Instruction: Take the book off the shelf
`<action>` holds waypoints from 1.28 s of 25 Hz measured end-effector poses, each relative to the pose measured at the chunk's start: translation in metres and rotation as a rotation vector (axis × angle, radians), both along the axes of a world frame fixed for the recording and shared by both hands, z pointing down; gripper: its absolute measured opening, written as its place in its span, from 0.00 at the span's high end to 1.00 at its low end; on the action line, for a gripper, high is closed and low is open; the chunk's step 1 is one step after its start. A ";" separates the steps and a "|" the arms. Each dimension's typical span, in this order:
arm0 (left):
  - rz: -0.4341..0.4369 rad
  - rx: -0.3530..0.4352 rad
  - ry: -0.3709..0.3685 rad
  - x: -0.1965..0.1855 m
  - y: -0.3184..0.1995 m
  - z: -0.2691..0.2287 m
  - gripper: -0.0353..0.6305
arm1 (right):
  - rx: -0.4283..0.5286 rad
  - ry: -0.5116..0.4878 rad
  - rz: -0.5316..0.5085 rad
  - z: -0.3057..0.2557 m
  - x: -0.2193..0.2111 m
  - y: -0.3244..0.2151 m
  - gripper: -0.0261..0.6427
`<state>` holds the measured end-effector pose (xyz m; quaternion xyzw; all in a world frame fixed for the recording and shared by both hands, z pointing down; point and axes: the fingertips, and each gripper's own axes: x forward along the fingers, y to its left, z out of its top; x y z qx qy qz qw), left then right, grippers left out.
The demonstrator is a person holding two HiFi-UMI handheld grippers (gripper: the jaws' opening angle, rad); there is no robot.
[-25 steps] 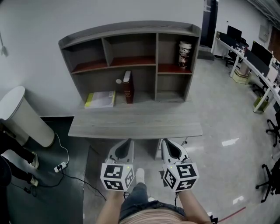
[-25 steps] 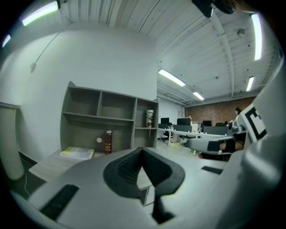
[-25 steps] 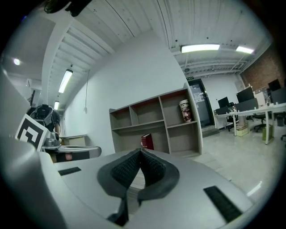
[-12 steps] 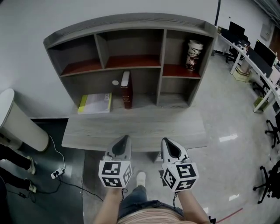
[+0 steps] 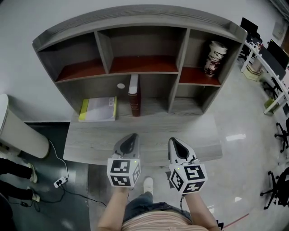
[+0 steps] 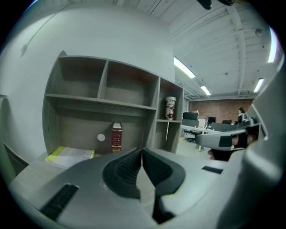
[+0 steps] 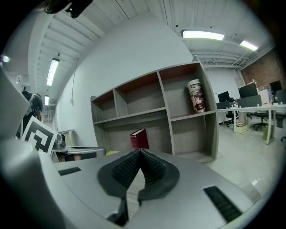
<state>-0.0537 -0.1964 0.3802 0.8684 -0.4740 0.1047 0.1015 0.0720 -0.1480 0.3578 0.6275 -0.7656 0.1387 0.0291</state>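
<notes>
Shows left claw (image 5: pixel 131 136) and right claw (image 5: pixel 173 140), both closed and empty, over the table (image 5: pixel 90 140); red book (image 5: pixel 133 94) upright on shelf (image 5: pixel 135 14).

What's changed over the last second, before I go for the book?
The person has moved closer: the shelf fills more of the head view, and the left tool and right tool now reach over the desk edge. Nothing gripped or released; both tools stay shut and empty. The red book stands upright in its lower compartment, untouched.
</notes>
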 end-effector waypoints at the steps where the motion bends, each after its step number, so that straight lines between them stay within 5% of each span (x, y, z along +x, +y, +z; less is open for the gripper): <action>1: -0.001 -0.009 0.000 -0.001 -0.007 0.003 0.93 | -0.005 0.001 0.001 0.001 -0.001 -0.006 0.95; 32: -0.006 -0.144 -0.073 0.003 -0.129 0.064 0.91 | -0.140 -0.024 -0.028 0.048 -0.017 -0.118 0.95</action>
